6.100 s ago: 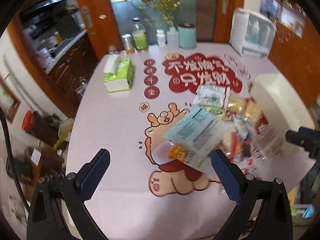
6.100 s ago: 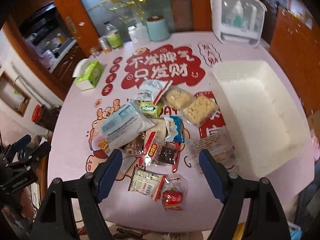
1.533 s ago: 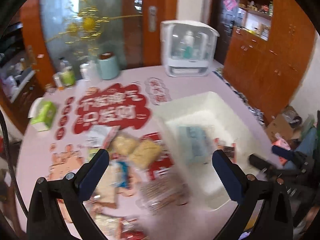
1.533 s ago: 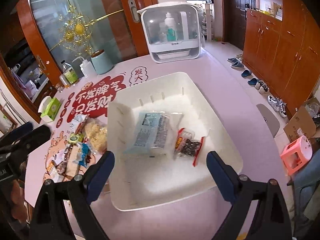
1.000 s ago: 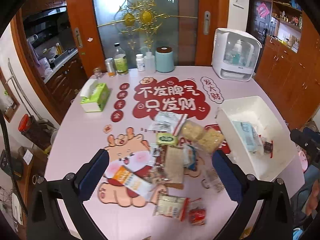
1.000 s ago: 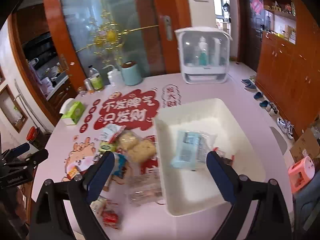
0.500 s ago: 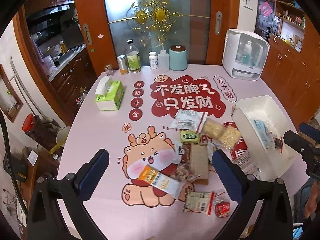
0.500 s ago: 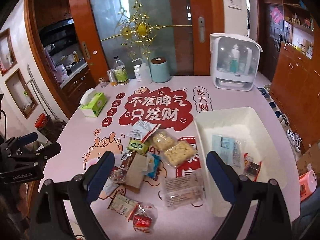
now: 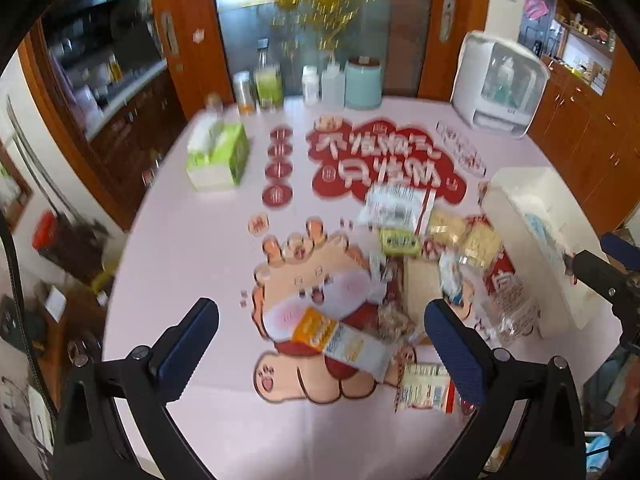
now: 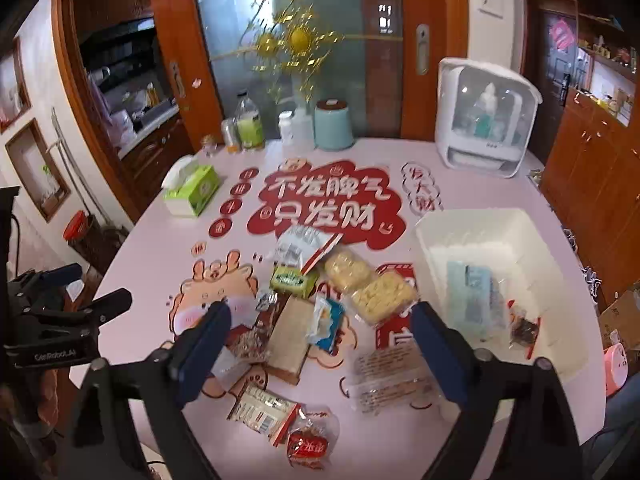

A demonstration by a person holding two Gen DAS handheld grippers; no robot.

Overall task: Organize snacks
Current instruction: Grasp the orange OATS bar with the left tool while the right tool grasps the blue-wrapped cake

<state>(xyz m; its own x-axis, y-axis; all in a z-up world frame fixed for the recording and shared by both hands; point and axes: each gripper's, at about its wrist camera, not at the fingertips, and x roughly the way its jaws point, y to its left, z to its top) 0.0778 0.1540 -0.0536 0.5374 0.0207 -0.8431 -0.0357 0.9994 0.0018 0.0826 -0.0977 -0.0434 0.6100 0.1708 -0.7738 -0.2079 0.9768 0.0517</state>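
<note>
Loose snack packets (image 10: 304, 312) lie clustered at frame centre on the pink printed tablecloth (image 10: 160, 248). The white plastic bin (image 10: 532, 240) at right holds two packets: one pale blue (image 10: 470, 296), one dark (image 10: 522, 330). Packet print is unreadable. The right gripper (image 10: 320, 340), empty, has just been narrowing. The left gripper (image 9: 320, 336) stands wide, empty.

Left gripper (image 9: 320, 336) agape, empty, right gripper (image 10: 320, 334) narrowing, empty, angled downward
</note>
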